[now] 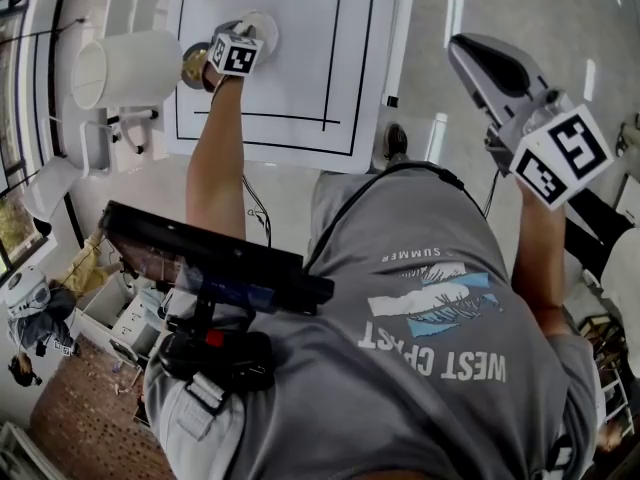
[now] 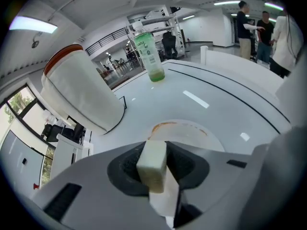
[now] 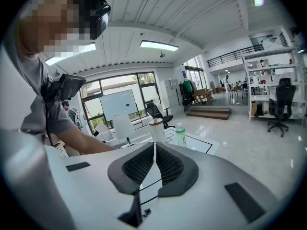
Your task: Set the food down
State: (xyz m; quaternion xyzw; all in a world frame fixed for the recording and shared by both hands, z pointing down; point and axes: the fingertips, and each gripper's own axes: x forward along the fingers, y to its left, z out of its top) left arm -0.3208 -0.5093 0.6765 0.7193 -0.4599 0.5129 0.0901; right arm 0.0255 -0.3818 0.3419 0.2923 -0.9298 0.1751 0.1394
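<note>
The left tongs [image 2: 160, 150] are partly spread and pinch a pale, cream-coloured block of food [image 2: 152, 164] between their dark pads. The block stands on end in the grip, its top poking out above the pads. A round white plate [image 2: 192, 131] with a brownish smear along its far rim lies on the white counter [image 2: 216, 95] just beyond the block. The food hangs at the near edge of the plate; whether it touches the plate cannot be told. In the head view the person's left arm reaches out over the counter, with the marker cube of the left tongs above the plate.

The right tongs [image 3: 154, 150] are pressed together with nothing between the pads. In the head view they are raised well to the right of the plate, off the counter and over the glossy floor [image 1: 440, 28].

To the left of the plate stands a tall white container [image 2: 79, 92] with an orange rim, close by. Beyond the plate, farther across the counter, a green plastic bottle [image 2: 149, 56] stands upright. Black lines run across the counter past the plate on its right and far sides. Nothing lies between the held food and the plate. Far beyond the plate to the right, off the counter, a few people [image 2: 254, 30] stand in the room.
</note>
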